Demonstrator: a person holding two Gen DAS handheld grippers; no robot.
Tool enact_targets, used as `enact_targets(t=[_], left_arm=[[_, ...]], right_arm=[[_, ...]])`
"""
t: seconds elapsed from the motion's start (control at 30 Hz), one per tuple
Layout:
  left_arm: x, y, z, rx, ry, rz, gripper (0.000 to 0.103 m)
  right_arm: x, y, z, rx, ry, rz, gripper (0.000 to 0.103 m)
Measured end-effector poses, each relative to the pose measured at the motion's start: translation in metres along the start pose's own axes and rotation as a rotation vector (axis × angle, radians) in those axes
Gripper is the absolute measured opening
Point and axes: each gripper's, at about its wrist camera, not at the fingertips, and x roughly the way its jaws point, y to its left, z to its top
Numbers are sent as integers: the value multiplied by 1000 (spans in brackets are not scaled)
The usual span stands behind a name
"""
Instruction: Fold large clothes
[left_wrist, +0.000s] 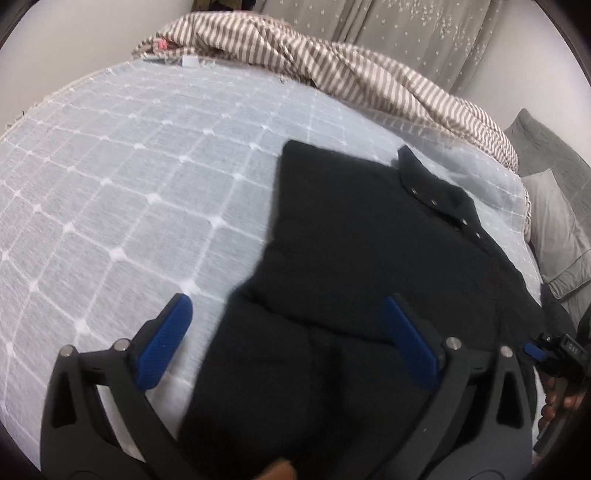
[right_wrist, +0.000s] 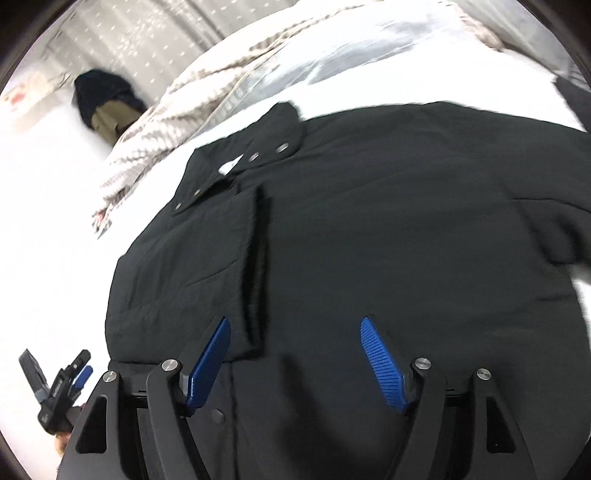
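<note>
On the blue quilted bedspread (left_wrist: 122, 177), a black jacket (left_wrist: 362, 236) is seen spread flat from the left wrist, beneath the left gripper (left_wrist: 291, 325), whose jaws are parted and empty. From the right wrist, the right gripper (right_wrist: 295, 354) is likewise held released over the jacket.

Bed (left_wrist: 110, 192) under pale checked coverlet, black jacket (left_wrist: 351, 258) and striped blanket (left_wrist: 332, 62) on top.

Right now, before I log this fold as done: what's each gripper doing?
Left gripper: open, holding nothing, above the black jacket.
Right gripper: open, holding nothing, over the jacket.
</note>
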Motion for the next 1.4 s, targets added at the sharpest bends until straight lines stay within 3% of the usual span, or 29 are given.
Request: enact_targets(t=[0.13,0.27,0.47,0.57,0.77,0.97,1.07,1.2,1.3,1.33,1.37,1.4], left_arm=[[10,-13,-7,31,112,34,102],[12,-18,-13,14,137,16,102],[5,-28,-14,-22,123,-60,102],[3,-33,-14,-17,115,-84,102],[7,-40,-17,1,129,-81,102],[12,-48,-20,62,131,-55,102],[15,-50,-22,70,139,-43,102],[18,-51,-23,72,149,-41,102],[17,-51,-24,78,148,-46,102],[16,-51,-23,80,147,-48,102],[16,-51,-23,83,146,-48,102],[15,-51,-23,89,145,-47,102]], right_arm=[[-37,-37,-1,25,-65,-91,75],[-75,-91,0,110,-119,-172,75],[-128,-183,4,226,-209,-347,75],[-152,-233,2,318,-235,-390,75],[-176,-317,-8,506,-286,-505,75],[-169,-348,-8,558,-273,-539,75],[-159,-344,1,522,-253,-575,82],[-151,-338,9,479,-243,-617,83],[-146,-334,10,462,-263,-623,73],[-148,-332,10,444,-273,-609,56],[-149,-331,11,427,-273,-592,30],[-149,-329,13,404,-262,-565,19]])
